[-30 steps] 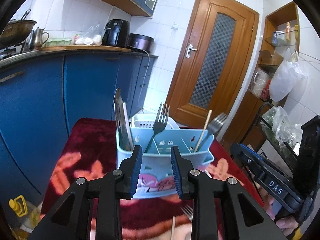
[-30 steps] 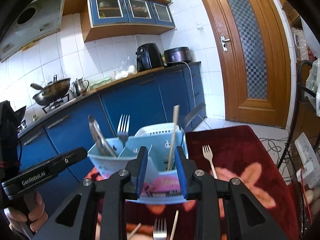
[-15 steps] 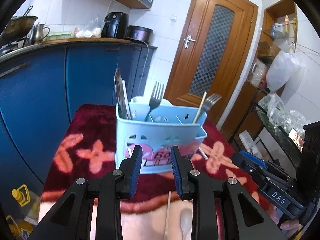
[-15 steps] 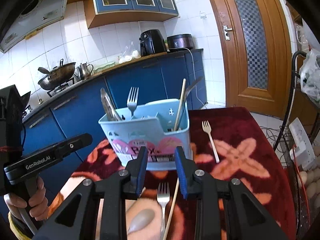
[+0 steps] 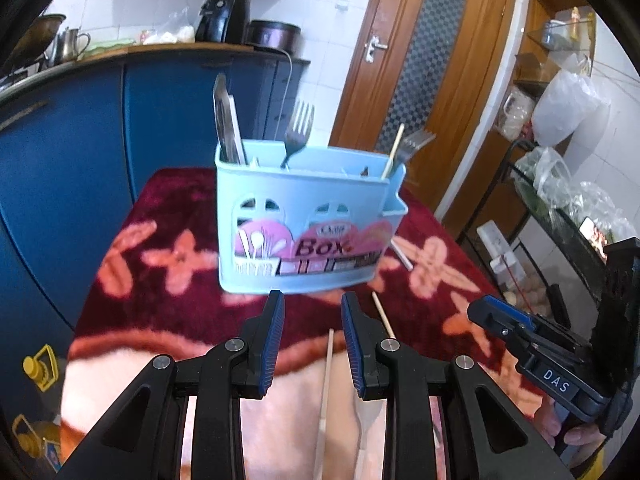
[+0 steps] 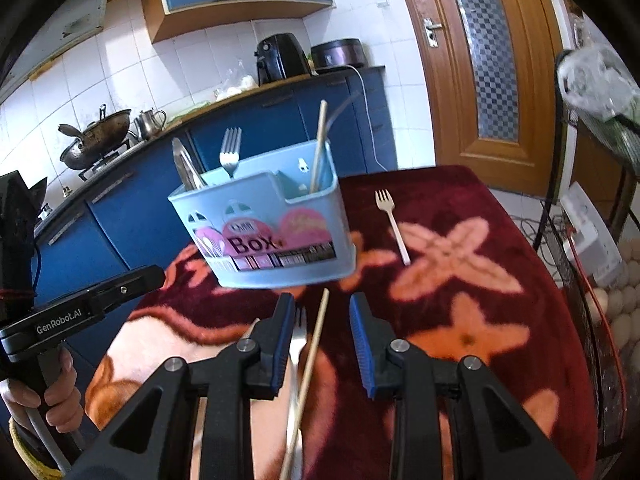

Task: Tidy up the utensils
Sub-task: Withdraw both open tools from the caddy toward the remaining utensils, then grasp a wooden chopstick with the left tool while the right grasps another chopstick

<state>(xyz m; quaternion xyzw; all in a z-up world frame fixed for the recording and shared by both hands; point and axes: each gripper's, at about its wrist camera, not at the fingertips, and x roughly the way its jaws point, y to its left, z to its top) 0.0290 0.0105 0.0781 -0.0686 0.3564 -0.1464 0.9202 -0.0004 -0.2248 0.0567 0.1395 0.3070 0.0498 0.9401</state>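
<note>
A light blue utensil box (image 5: 308,224) marked "Box" stands on the red flowered cloth (image 5: 176,216). It holds a knife (image 5: 226,120), a metal fork (image 5: 298,128), a chopstick (image 5: 394,148) and another fork. My left gripper (image 5: 312,312) is open and empty, just in front of the box. A chopstick (image 5: 325,392) lies on the cloth below it. In the right wrist view the box (image 6: 268,232) is ahead; my right gripper (image 6: 322,316) is open and empty above a metal fork (image 6: 298,344) and a chopstick (image 6: 310,360). A white plastic fork (image 6: 394,224) lies right of the box.
Blue kitchen cabinets (image 5: 64,152) run along the left, with a wok (image 6: 96,140), kettle and air fryer (image 6: 280,60) on the counter. A wooden door (image 5: 432,80) is behind. A black wire rack (image 5: 560,216) with bags stands at the right.
Both grippers have pulled back from the box and tilted down, so the box looks farther off and the loose utensils on the cloth have come into view. Both stay open.
</note>
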